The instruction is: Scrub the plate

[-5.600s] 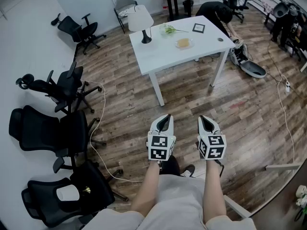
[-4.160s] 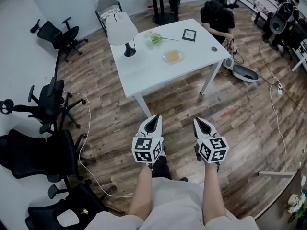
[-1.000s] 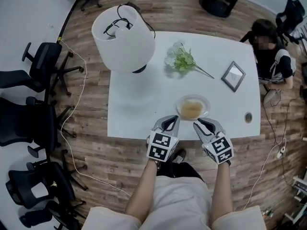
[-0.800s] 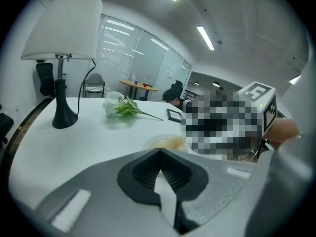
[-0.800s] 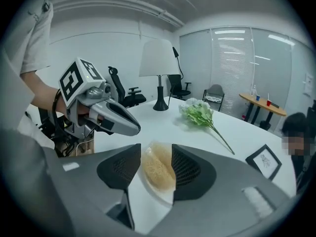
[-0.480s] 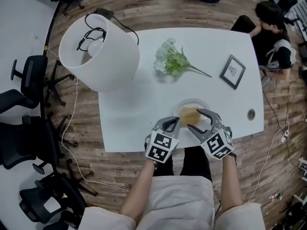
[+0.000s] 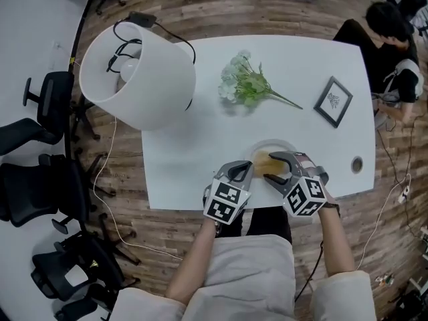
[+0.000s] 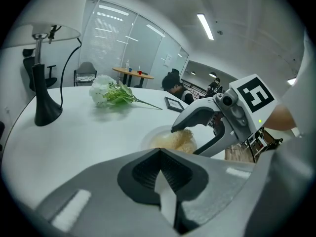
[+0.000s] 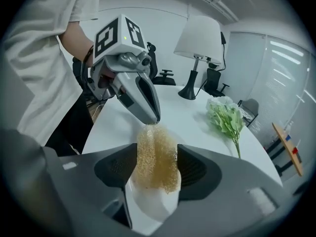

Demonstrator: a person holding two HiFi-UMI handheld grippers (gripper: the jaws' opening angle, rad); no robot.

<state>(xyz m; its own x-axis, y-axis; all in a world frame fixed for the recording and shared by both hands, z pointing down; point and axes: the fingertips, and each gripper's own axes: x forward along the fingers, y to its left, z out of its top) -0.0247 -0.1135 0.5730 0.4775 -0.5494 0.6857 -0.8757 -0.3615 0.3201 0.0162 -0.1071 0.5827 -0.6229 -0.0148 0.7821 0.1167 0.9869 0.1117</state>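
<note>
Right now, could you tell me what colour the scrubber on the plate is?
The scrubber is golden tan, clearest in the right gripper view.

Table (image 7: 200, 159): white, rectangular
Far left: 1 lamp (image 7: 137, 72), white shade
Far middle: flower sprig (image 7: 249, 85), green and white
Right: dark picture frame (image 7: 334, 101); round grommet (image 7: 356, 164)
Near edge: pale plate (image 7: 271, 142)

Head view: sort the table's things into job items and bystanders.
For the job: plate; scrub sponge lying on it.
Just lying about: lamp; flower sprig; picture frame.
</note>
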